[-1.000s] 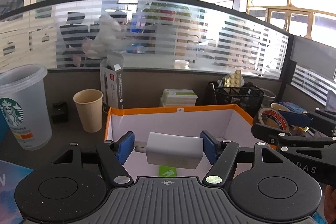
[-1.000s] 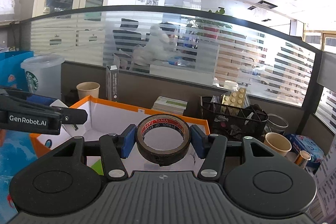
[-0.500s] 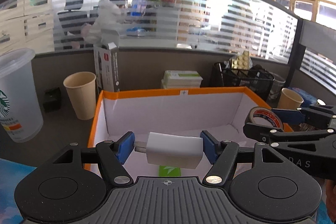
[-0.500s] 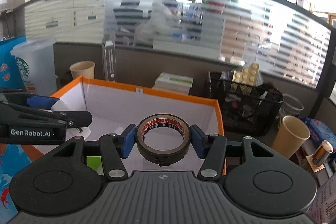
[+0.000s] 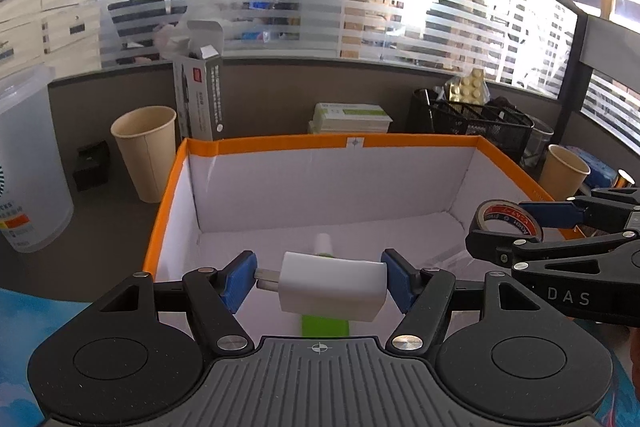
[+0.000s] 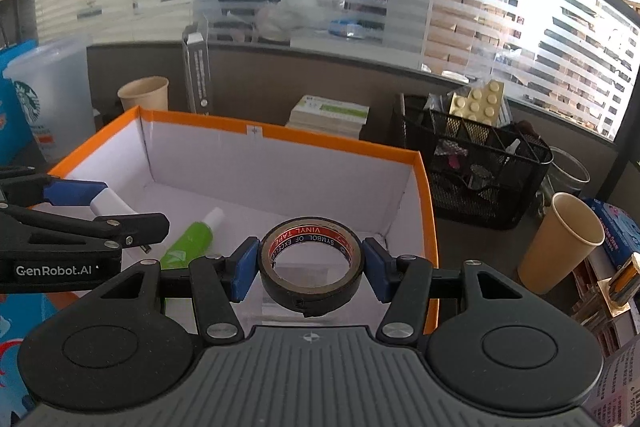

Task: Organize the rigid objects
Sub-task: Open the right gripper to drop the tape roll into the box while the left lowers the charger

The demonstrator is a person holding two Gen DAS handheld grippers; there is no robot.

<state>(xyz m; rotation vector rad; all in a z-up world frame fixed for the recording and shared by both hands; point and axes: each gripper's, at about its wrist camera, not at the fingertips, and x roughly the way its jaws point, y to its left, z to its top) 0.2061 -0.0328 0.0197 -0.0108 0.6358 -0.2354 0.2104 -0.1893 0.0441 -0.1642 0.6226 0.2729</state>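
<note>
Both grippers are hanging over an orange-rimmed box [image 5: 280,143] with white inner walls. The left gripper [image 5: 319,282] is clamping a white charger [image 5: 332,287] end to end, its metal prongs pressing against the left pad, jaws set moderately wide around it. The right gripper [image 6: 311,269] is pinching a roll of black tape [image 6: 311,267] across its width, the ring facing the camera, jaws about half open around it. In the left wrist view, the right gripper and tape are showing at 3 o'clock of the charger. One item, a green tube [image 6: 188,243] with a white cap, is already lying on the box floor, at about 9 o'clock of the tape; the charger and tape are not yet released, so the sorting appears partly done, with both releases remaining. Legible writing: "VINYL TAPE" and "SYMBOL OF EXCELLENCE", partly hidden, inside the roll; "GenRobot.AI" on the left gripper's side; "DAS" on the right gripper's side; a Starbucks logo on the clear cup [image 6: 48,99] at 10 o'clock of the box.
</note>
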